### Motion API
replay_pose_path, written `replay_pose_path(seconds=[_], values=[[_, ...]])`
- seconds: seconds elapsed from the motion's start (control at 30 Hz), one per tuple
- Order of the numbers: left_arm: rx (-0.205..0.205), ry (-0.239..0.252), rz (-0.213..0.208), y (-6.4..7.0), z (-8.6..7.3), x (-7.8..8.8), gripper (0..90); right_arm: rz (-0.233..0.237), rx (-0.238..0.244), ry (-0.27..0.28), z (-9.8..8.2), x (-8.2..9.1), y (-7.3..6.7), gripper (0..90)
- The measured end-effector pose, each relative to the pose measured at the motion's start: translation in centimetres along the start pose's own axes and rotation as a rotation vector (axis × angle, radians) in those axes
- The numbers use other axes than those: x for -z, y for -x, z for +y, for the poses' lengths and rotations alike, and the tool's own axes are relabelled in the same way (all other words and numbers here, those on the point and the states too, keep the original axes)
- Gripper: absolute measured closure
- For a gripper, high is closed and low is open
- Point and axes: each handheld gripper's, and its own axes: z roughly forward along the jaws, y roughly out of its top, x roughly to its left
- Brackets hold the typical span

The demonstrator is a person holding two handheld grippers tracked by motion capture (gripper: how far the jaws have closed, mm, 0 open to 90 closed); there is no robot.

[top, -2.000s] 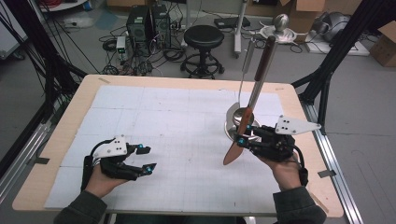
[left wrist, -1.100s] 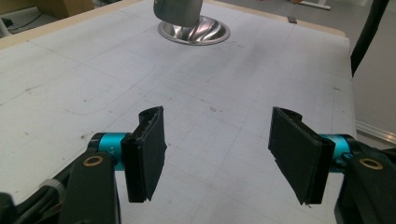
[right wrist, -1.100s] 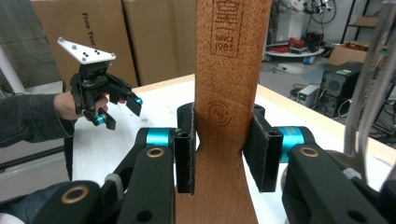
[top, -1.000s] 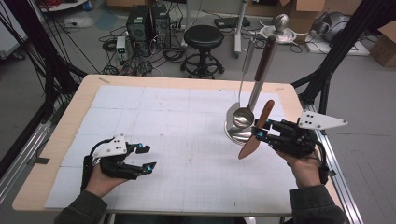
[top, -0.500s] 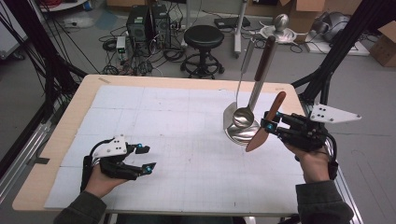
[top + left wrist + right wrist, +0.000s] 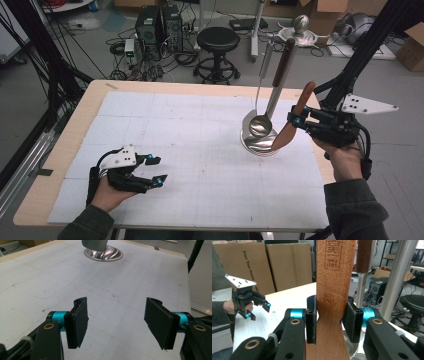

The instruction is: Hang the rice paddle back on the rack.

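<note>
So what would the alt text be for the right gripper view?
Two black jaws clamp a wooden spatula standing upright, its handle stamped "SINCE 1983". Behind it at left, a hand holds the other gripper over the white table, with cardboard boxes beyond.

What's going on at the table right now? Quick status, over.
Right gripper shut on wooden spatula, beside the steel holder. Left gripper open, empty. Ladle in the holder, close by.
</note>
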Motion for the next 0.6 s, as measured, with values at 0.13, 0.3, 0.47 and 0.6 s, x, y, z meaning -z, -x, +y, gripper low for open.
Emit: replay_pose_path(seconds=[0.13, 0.3, 0.47, 0.6], values=[[0.001, -0.003, -0.002, 0.1, 0.0, 0.0, 35.8, -0.003, -0.004, -0.005, 0.6, -0.1, 0.6, 67.0], [0.003, -0.002, -0.003, 0.1, 0.0, 0.0, 35.7, -0.016, 0.000, 0.000, 1.5, 0.1, 1.2, 67.0], [0.003, 0.000, -0.004, 0.1, 0.0, 0.0, 35.8, -0.031, 0.004, -0.003, 2.4, 0.4, 1.7, 67.0], [0.003, -0.002, -0.005, 0.1, 0.0, 0.0, 35.7, -0.037, 0.009, 0.001, 3.0, 0.4, 2.0, 67.0]])
